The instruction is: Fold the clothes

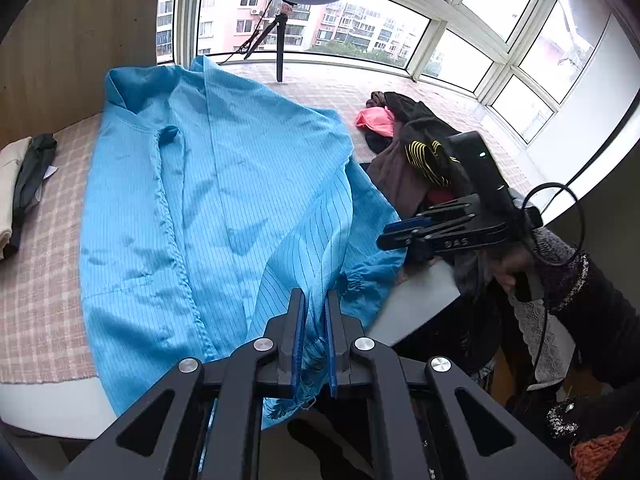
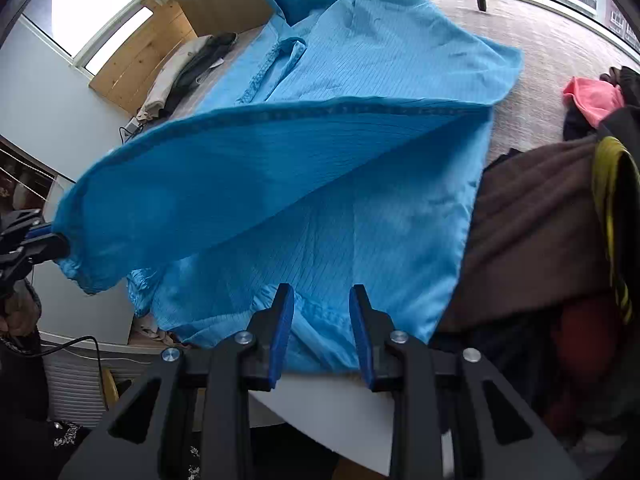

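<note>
A light blue pinstriped coat (image 1: 224, 184) lies spread on the checked tablecloth (image 1: 40, 280), collar toward the window. My left gripper (image 1: 315, 300) is shut on the gathered cuff of one sleeve, which rises off the table. In the right wrist view that sleeve (image 2: 240, 176) stretches in a lifted fold across the coat (image 2: 400, 60) to the left gripper (image 2: 52, 240) at the left edge. My right gripper (image 2: 320, 300) hovers over the coat's near hem, jaws apart, with no cloth pinched between the pads. It also shows as the right gripper (image 1: 384, 238), held by a hand beside the coat.
A heap of dark, brown and pink clothes (image 1: 416, 152) sits to the right of the coat. Folded beige and dark garments (image 1: 24, 184) lie at the far left. A ring-light tripod (image 1: 280, 52) stands by the windows. The table's white front edge (image 1: 420, 300) is near.
</note>
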A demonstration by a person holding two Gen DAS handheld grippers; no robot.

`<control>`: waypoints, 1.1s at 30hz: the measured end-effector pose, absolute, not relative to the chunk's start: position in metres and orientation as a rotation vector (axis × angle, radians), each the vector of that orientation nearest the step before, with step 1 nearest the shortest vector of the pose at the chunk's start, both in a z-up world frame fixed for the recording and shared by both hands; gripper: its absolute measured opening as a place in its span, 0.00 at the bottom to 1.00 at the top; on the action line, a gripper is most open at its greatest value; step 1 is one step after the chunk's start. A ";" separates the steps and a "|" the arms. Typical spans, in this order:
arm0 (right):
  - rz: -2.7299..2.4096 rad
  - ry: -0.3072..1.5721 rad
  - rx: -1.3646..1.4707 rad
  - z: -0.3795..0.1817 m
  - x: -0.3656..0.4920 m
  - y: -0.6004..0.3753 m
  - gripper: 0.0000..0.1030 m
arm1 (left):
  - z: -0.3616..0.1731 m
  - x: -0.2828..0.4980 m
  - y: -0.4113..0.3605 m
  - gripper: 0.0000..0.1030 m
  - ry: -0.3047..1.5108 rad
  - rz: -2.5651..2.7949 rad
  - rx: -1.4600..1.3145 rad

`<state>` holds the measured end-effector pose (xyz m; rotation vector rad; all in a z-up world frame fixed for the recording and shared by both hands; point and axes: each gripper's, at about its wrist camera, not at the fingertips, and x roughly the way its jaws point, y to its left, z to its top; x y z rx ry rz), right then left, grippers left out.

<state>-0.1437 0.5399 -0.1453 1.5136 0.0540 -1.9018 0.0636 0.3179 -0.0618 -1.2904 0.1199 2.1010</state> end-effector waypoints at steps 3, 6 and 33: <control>-1.825 0.092 1.591 -0.171 -0.150 0.522 0.28 | -0.063 0.062 0.324 0.08 0.118 2.083 -1.289; -1.731 0.184 1.629 -0.182 -0.131 0.526 0.28 | -0.071 0.069 0.337 0.08 0.153 2.039 -1.299; -2.096 -0.256 1.618 -0.126 -0.254 0.620 0.43 | -0.177 0.161 0.440 0.46 0.424 1.816 -1.265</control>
